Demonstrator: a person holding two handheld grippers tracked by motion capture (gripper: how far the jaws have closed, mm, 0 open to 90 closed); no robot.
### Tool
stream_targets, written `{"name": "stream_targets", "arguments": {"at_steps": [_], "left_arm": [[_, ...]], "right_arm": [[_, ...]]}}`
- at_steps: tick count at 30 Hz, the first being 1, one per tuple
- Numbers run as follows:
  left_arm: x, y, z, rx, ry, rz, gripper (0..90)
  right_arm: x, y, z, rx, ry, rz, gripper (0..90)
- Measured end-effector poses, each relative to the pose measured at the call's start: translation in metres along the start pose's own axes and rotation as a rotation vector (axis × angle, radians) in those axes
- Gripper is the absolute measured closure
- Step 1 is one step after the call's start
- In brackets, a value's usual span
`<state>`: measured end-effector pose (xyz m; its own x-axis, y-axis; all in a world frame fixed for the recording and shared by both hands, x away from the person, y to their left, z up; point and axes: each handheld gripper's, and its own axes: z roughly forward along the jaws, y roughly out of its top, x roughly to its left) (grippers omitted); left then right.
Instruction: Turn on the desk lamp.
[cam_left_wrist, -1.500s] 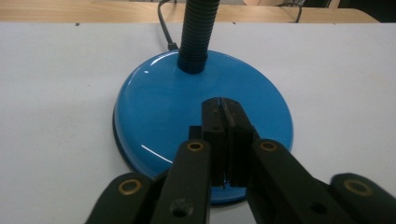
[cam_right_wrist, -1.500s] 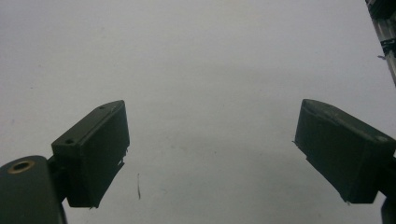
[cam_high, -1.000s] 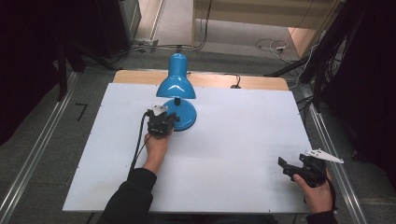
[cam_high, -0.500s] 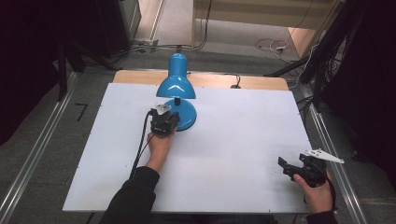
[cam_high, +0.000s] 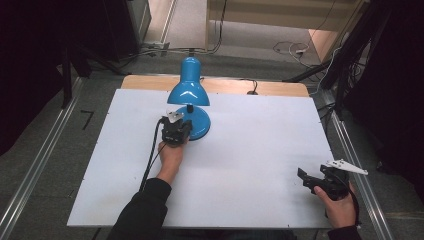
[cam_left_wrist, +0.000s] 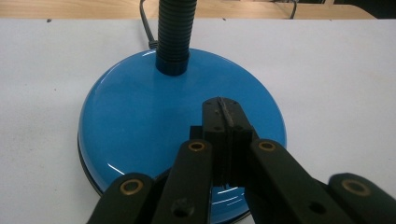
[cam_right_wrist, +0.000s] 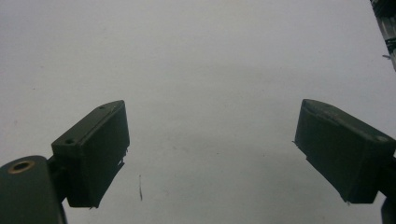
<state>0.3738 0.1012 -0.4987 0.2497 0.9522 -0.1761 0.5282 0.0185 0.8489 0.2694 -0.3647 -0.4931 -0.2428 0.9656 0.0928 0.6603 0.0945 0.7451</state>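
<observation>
1. Nearest the person, at the table's near right corner, the right tongs (cam_high: 306, 181) sit in the right hand (cam_high: 341, 205); their jaws stand wide apart with nothing between them (in the right gripper view only bare white surface lies under the gap (cam_right_wrist: 212, 154)).
2. The left forearm, in a dark sleeve (cam_high: 142, 212), reaches up the white table (cam_high: 260, 150) from the near edge, and the left hand (cam_high: 170, 154) carries the left tongs (cam_high: 184, 131).
3. The left tongs are fully closed, pad against pad, gripping nothing; in the left gripper view their tip (cam_left_wrist: 225, 114) lies over the top of the blue desk lamp's round base (cam_left_wrist: 135, 116), whether touching it or just above I cannot tell.
4. The blue desk lamp (cam_high: 189, 92) stands left of centre toward the far edge, its black ribbed neck (cam_left_wrist: 174, 35) rising from the base and its shade (cam_high: 188, 90) leaning toward the far side.
5. Farther off, a wooden board (cam_high: 280, 88) shows beyond the white surface, with the lamp's black cord (cam_left_wrist: 145, 25) running toward it.
</observation>
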Motion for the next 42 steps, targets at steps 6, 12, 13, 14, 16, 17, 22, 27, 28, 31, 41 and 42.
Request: {"name": "stream_targets", "arguments": {"at_steps": [6, 12, 13, 14, 16, 17, 22, 27, 28, 31, 41, 42], "left_arm": [[-0.0021, -0.0019, 0.0028, 0.002, -0.006, -0.002, 90.0], [-0.0020, -0.0022, 0.0036, 0.005, -0.003, 0.001, 90.0], [-0.0019, -0.0025, 0.0039, 0.006, -0.004, 0.000, 90.0], [-0.0019, -0.0026, 0.0040, 0.009, -0.006, 0.000, 90.0], [-0.0022, -0.0026, 0.0038, 0.008, -0.007, 0.004, 90.0], [-0.0022, -0.0026, 0.0038, 0.008, -0.007, 0.004, 90.0], [-0.0014, -0.0032, 0.0051, 0.012, 0.000, 0.002, 90.0], [-0.0040, -0.0039, 0.0059, 0.009, 0.003, 0.007, 90.0], [-0.0045, -0.0038, 0.0061, 0.008, 0.002, 0.006, 90.0], [-0.0046, -0.0031, 0.0067, 0.013, 0.002, 0.002, 90.0], [-0.0064, -0.0041, 0.0059, 0.009, 0.008, 0.013, 90.0], [-0.0065, -0.0041, 0.0059, 0.011, 0.009, 0.015, 90.0]], "right_arm": [[0.0012, 0.0002, 0.0005, -0.001, 0.001, -0.003, 8.7], [0.0001, 0.0003, 0.0004, -0.001, 0.003, 0.000, 8.7], [0.0001, 0.0003, 0.0004, -0.001, 0.003, 0.000, 8.7], [0.0005, 0.0003, -0.0001, -0.001, 0.003, 0.002, 8.7], [0.0003, 0.0004, 0.0002, -0.001, 0.002, 0.002, 8.7], [0.0003, 0.0004, 0.0004, -0.001, 0.002, 0.001, 8.7], [0.0006, 0.0005, 0.0005, -0.001, 0.001, 0.000, 8.7], [0.0002, 0.0005, -0.0007, -0.004, 0.002, 0.002, 8.7], [-0.0001, 0.0005, -0.0012, -0.007, 0.003, 0.002, 8.7], [-0.0007, 0.0006, -0.0012, -0.007, 0.006, 0.006, 8.7], [-0.0042, 0.0005, 0.0025, 0.010, 0.014, 0.031, 8.7], [-0.0030, 0.0003, 0.0013, 0.007, 0.014, 0.022, 8.7]]}}
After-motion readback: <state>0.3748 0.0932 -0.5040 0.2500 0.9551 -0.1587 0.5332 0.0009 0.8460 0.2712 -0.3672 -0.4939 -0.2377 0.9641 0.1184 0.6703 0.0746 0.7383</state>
